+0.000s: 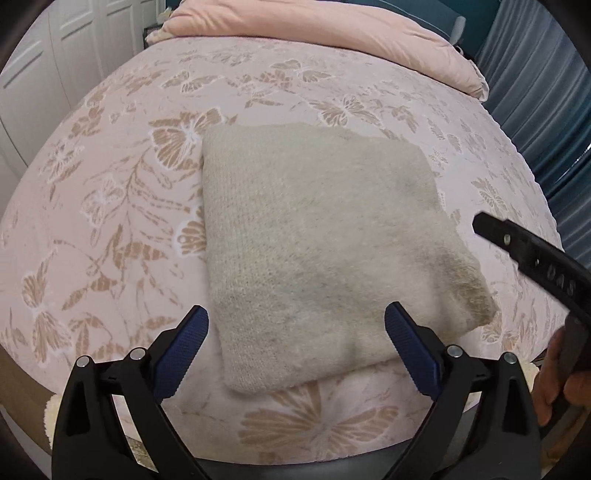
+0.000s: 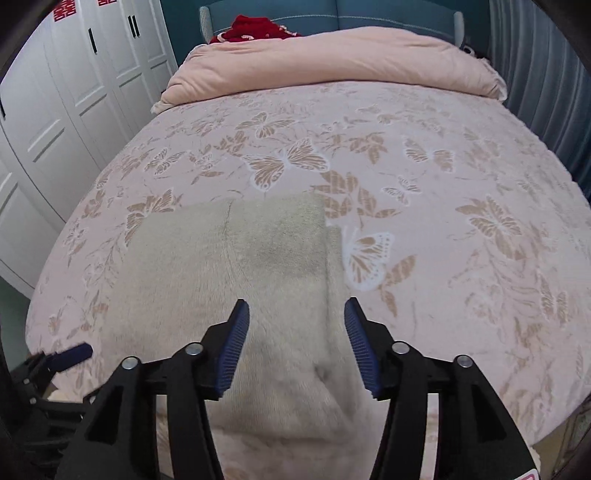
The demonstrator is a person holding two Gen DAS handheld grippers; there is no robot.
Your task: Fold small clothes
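**Knit folded to a square; both grippers free above it**

Nearest you, your left gripper [image 1: 295,321] hangs over the near edge of the cream knit garment [image 1: 321,229], jaws spread wide with nothing between them; the blue pads [image 1: 413,354] straddle the near part of the cloth without visibly pinching it. Your right gripper [image 2: 295,325] is likewise released, its jaws apart above the garment's near right portion, and whether the pads touch the fabric cannot be told.

The garment lies on the pink butterfly-print bedspread [image 1: 110,206], toward the near side of the bed, already folded into a compact, roughly square pad of more than one layer; in the right wrist view a seam or fold line runs up its surface. Judged from that, the folding looks nearly done or done. If another fold is wanted, your next move calls for gripping the two near corners through all layers, so the soft knit does not slide apart when lifted.

No containers are in view, so nothing is stored in one.

Farther off, a pink duvet [image 2: 332,62] is bunched at the head of the bed, with something red [image 2: 255,29] behind it and white wardrobe doors [image 2: 66,92] on the left.
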